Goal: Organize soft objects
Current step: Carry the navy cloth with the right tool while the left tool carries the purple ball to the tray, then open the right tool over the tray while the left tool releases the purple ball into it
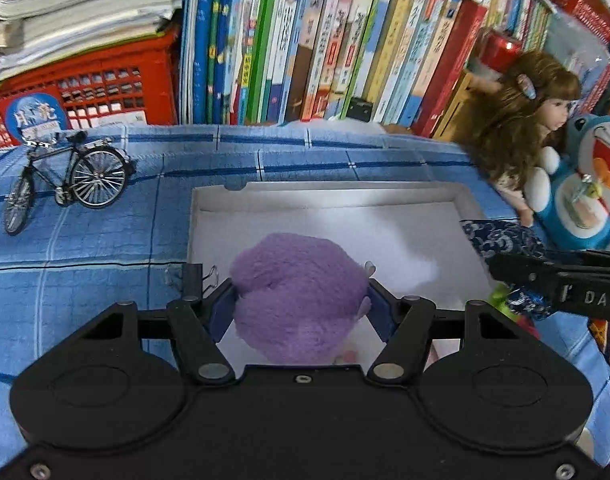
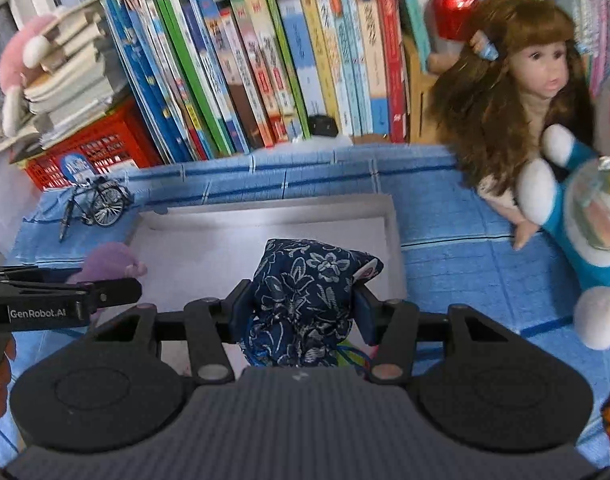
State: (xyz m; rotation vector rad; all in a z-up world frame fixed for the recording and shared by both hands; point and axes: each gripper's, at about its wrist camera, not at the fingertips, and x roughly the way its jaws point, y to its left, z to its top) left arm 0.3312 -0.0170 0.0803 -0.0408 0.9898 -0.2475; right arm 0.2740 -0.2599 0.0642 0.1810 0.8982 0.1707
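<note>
My left gripper (image 1: 301, 304) is shut on a purple plush toy (image 1: 301, 296) and holds it over the near left part of a shallow white box (image 1: 329, 192). My right gripper (image 2: 305, 308) is shut on a dark blue floral cloth pouch (image 2: 305, 300) over the same white box (image 2: 265, 210). The purple plush also shows at the left of the right wrist view (image 2: 105, 260). The pouch (image 1: 501, 240) and the right gripper's side show at the right edge of the left wrist view.
A blue checked cloth (image 1: 85, 240) covers the table. A small model bicycle (image 1: 69, 180) stands at the left. A long-haired doll (image 2: 517, 92) and a blue cat plush (image 2: 585, 232) lean at the right. Upright books (image 1: 305, 40) and a red crate (image 1: 85, 92) line the back.
</note>
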